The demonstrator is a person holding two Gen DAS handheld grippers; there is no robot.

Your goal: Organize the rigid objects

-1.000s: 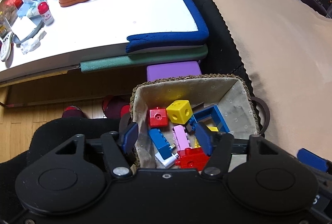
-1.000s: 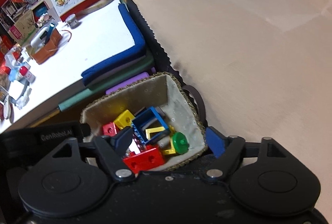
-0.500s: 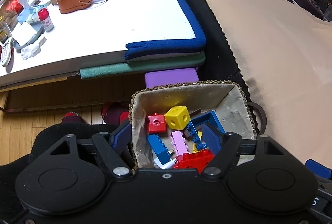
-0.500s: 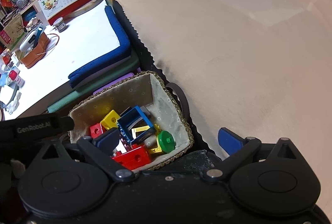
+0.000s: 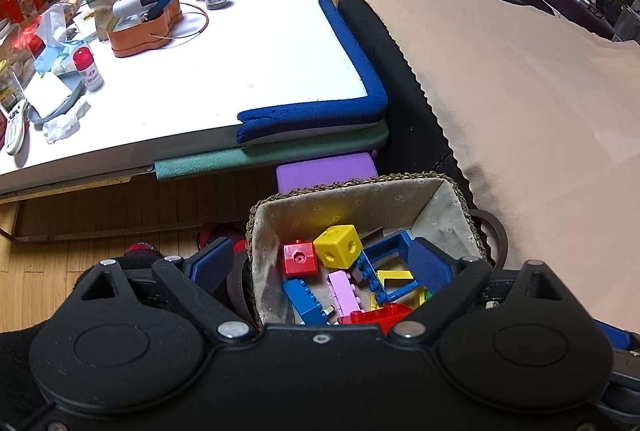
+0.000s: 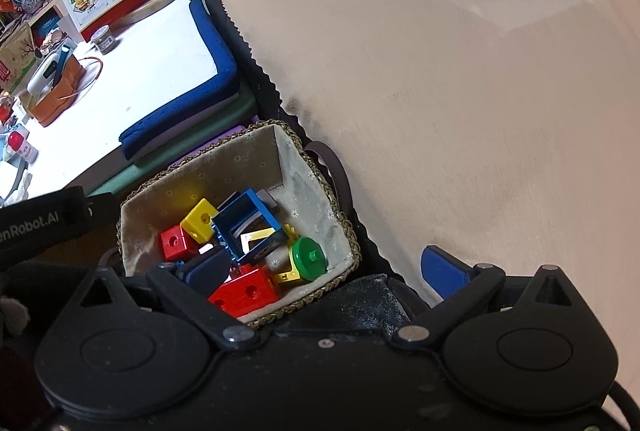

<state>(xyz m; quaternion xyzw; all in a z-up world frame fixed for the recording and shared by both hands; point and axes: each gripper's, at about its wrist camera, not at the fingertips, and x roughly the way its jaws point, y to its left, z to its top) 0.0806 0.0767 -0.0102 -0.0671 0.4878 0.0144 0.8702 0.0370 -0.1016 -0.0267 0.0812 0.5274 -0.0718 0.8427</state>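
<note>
Beige cloth (image 6: 460, 91) beside basket (image 6: 320, 187), jaws wide.

Near rim of the basket (image 5: 360, 187) and red brick (image 5: 384, 315) hidden behind the left tongs' (image 5: 320, 271) body.

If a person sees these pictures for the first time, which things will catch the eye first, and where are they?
The eye goes first to the woven basket just ahead of both grippers, filled with bright toy blocks such as a yellow cube, a blue frame and a green disc. To its right spreads a large beige cloth. To its left stands a white table, cluttered at its far side.
</note>
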